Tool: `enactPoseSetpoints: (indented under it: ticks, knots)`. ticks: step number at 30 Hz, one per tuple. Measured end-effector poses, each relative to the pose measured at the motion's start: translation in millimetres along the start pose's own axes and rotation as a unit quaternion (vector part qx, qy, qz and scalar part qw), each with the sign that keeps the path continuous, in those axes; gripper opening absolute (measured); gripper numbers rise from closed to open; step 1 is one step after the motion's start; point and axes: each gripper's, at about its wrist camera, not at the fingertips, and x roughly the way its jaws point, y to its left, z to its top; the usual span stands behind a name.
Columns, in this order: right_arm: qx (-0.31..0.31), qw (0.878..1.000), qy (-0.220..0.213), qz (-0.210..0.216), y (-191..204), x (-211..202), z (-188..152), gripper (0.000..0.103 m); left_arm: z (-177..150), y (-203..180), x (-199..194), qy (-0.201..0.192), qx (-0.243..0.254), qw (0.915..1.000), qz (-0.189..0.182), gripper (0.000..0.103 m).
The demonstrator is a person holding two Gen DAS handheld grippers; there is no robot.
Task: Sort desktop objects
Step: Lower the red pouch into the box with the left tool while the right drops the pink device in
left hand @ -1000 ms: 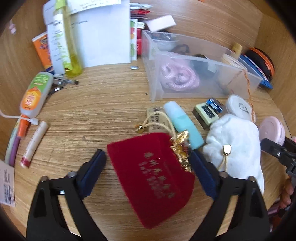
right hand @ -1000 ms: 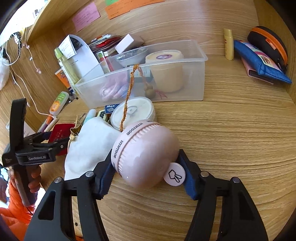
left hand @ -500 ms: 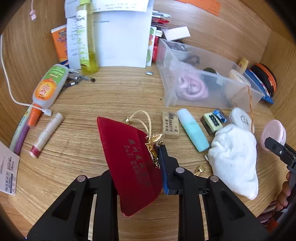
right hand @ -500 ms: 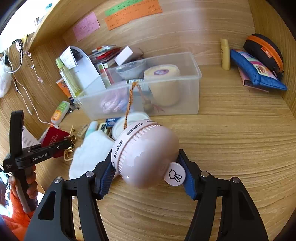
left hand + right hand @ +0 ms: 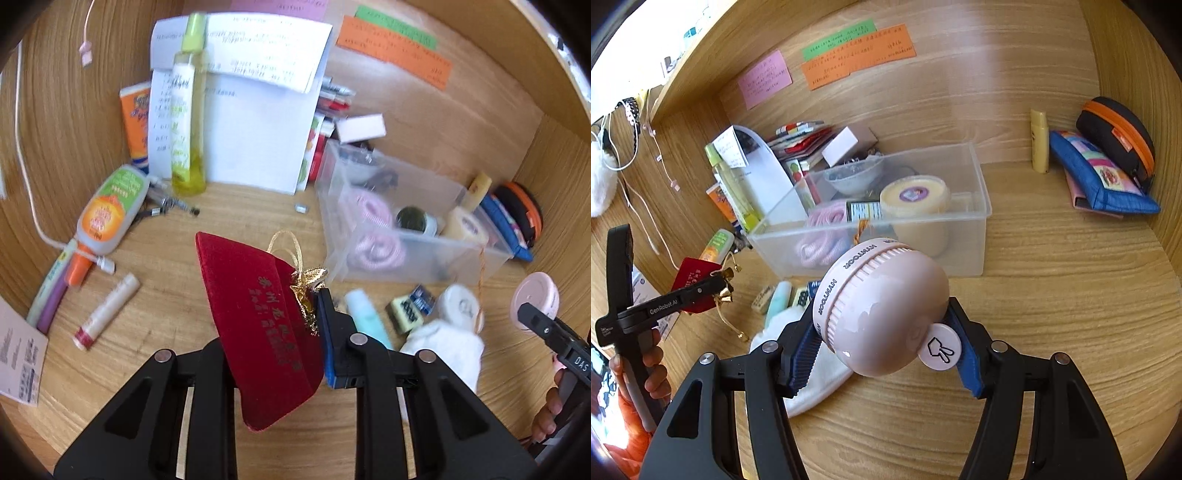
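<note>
The left gripper [image 5: 280,332] is clamping its jaws tight on one red pouch [image 5: 258,325], which is hanging clear of the counter [image 5: 1052,295] at near left, seemingly lifted for sorting. The right gripper [image 5: 882,354] is holding one pink round gadget [image 5: 882,310] at mid width above the near counter, apparently also for carrying to the bin [image 5: 975,206]. That single clear bin, standing at the far middle, is already keeping like small things together: one pink cable coil [image 5: 822,236], one yellow tub [image 5: 914,195] and one small bowl [image 5: 855,177], while one white cloth [image 5: 447,347] is lying loose before it.
</note>
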Motion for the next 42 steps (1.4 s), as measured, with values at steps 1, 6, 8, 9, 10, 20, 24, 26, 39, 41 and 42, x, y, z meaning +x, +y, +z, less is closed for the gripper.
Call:
enactPoseSetpoints:
  ticks: [1,6,8,9,10,20,24,26,39,41,42]
  knots:
    - [-0.001,1.000,-0.004,0.000,0.6,-0.5,2.8,0.060,2.6,-0.8,-1.7,-0.005,0.001,1.0000,-0.001,0.023]
    - [-0.005,1.000,-0.015,0.003,4.3,-0.9,13.2,0.060,16.9,-10.6,-10.4,-0.030,0.015,0.9994,-0.004,0.023]
    - [-0.010,1.000,-0.022,0.004,7.5,-0.3,18.7,0.060,23.0,-15.0,-11.9,-0.037,0.020,0.9991,-0.008,0.023]
    - [-0.012,1.000,-0.023,0.004,7.8,-0.2,20.3,0.060,26.2,-17.4,-12.7,-0.039,0.020,0.9990,-0.011,0.023]
    - [-0.014,1.000,-0.026,0.003,9.2,0.6,23.3,0.060,29.7,-19.6,-12.9,-0.042,0.019,0.9988,-0.018,0.023]
    - [-0.031,0.999,-0.043,0.012,19.3,6.7,49.9,0.060,56.8,-43.8,-9.6,-0.063,0.036,0.9966,-0.038,0.023]
    - [-0.053,0.997,-0.053,0.010,26.3,10.0,65.4,0.060,68.5,-54.0,-5.8,-0.066,0.044,0.9957,-0.048,0.023]
    - [-0.066,0.996,-0.051,0.011,29.6,14.6,74.7,0.060,75.9,-58.9,-3.0,-0.063,0.044,0.9953,-0.059,0.023]
    - [-0.101,0.995,-0.023,0.015,42.4,59.6,123.0,0.060,113.8,-80.6,18.5,-0.086,0.064,0.9935,-0.039,0.023]
    - [-0.108,0.994,-0.015,0.011,47.1,72.2,124.1,0.060,114.9,-81.1,31.6,-0.075,0.062,0.9946,-0.034,0.023]
    - [-0.108,0.994,-0.012,0.013,48.0,76.6,122.9,0.060,115.4,-80.6,39.2,-0.067,0.061,0.9953,-0.035,0.023]
